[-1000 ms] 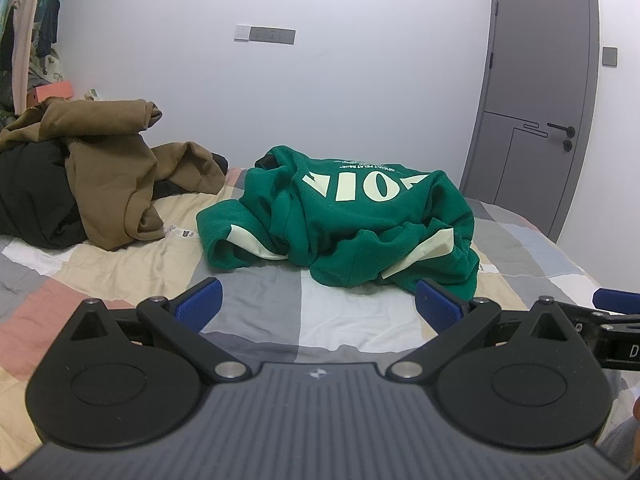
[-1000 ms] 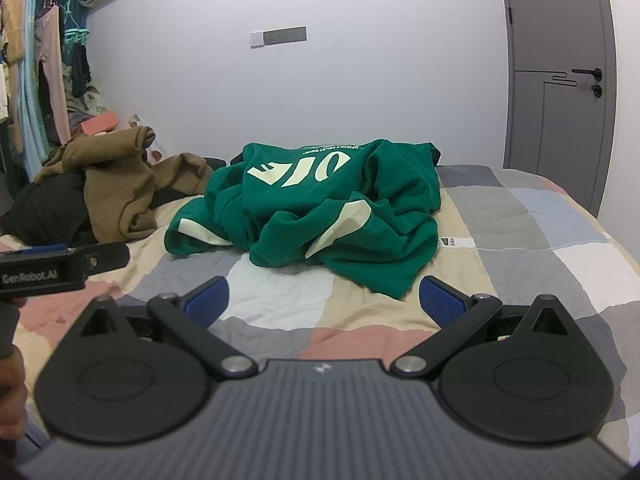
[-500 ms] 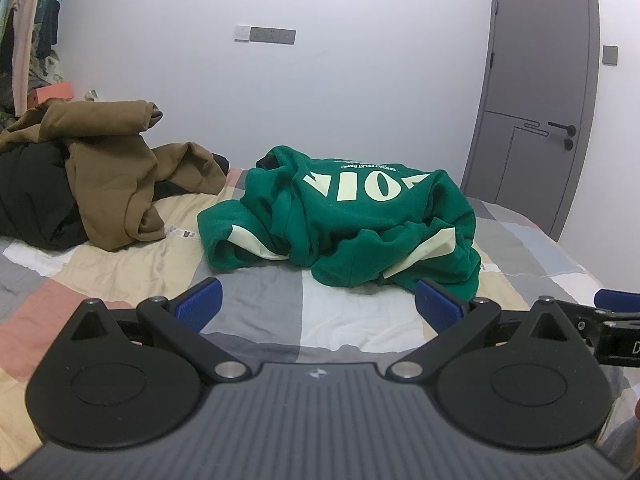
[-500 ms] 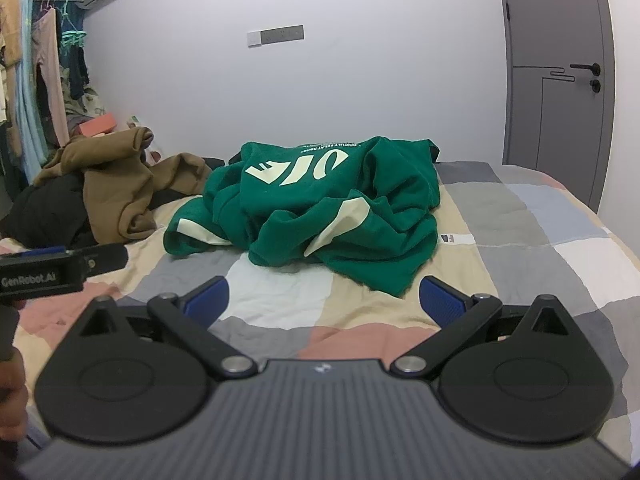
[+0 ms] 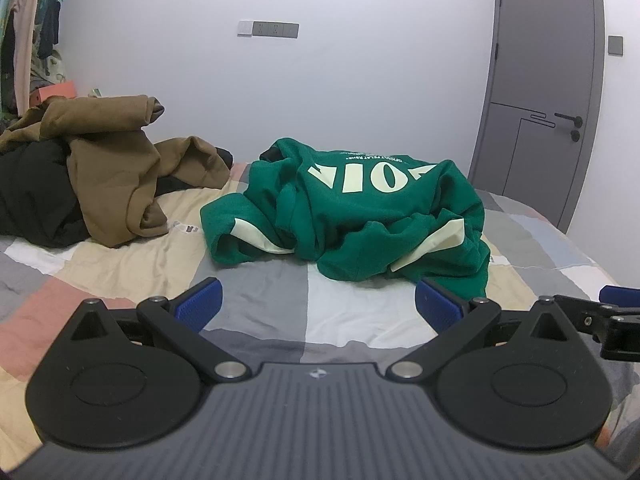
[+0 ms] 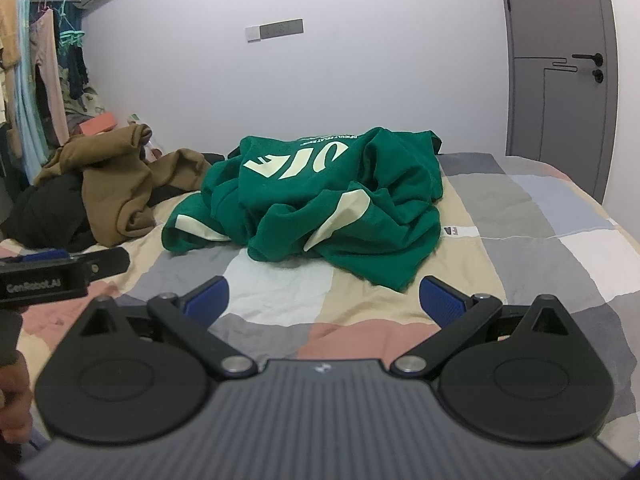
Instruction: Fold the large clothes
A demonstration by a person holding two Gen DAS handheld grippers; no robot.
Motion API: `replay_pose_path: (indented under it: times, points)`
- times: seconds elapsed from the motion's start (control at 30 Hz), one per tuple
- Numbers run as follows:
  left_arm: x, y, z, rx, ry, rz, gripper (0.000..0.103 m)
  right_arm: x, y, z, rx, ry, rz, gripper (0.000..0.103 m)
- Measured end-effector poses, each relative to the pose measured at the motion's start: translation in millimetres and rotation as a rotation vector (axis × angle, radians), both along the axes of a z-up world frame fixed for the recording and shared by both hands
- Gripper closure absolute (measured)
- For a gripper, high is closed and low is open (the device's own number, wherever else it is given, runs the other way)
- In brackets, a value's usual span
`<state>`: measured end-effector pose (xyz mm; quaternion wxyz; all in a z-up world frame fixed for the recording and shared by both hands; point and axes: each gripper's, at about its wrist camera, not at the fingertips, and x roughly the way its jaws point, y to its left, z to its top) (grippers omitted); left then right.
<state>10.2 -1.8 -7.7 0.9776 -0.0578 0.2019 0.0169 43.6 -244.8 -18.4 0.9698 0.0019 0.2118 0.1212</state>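
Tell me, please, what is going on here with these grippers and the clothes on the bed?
A person holds a gripper in each hand over a patchwork bed. The left gripper and right gripper are both open and hold nothing. Ahead lies a crumpled green sweatshirt, not yet touched or folded. A brown garment sits heaped on black clothing to the left.

Both views are taken low over the patchwork bedspread [image 5: 280, 292], looking forward along each gripper's spread blue fingertips toward the white back wall [image 6: 360, 80]. The left wrist view is set to the left, the right wrist view to the right; each one's device is caught at the other's edge. The crumpled green sweatshirt [image 5: 360, 216] [image 6: 320, 200], the brown clothes pile [image 5: 116, 168] and the grey door [image 6: 560, 60] are shared, seen from near.
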Motion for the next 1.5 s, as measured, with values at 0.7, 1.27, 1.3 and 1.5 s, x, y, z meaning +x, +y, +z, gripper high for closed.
replay_pose_path:
  times: [0.7,1.27,1.3,1.5]
  points:
    - [139.2,48.7,-20.5,-0.336,0.098,-0.056,0.0,136.5,-18.4,26.3,0.378,0.111,0.105,0.0]
    - [341.6,107.0,-90.4,-0.719,0.176,-0.081,0.008,365.7,-6.6,-62.3,0.503,0.371,-0.034,0.033]
    - [352.9,108.4,-90.7,-0.727,0.186,-0.082,0.017,374.9,-8.1,-66.1,0.515,0.38,-0.039,0.041]
    - [382.9,109.7,-75.3,-0.662,0.234,-0.086,0.076,387.0,-5.5,-49.6,0.481,0.348,0.079,0.088]
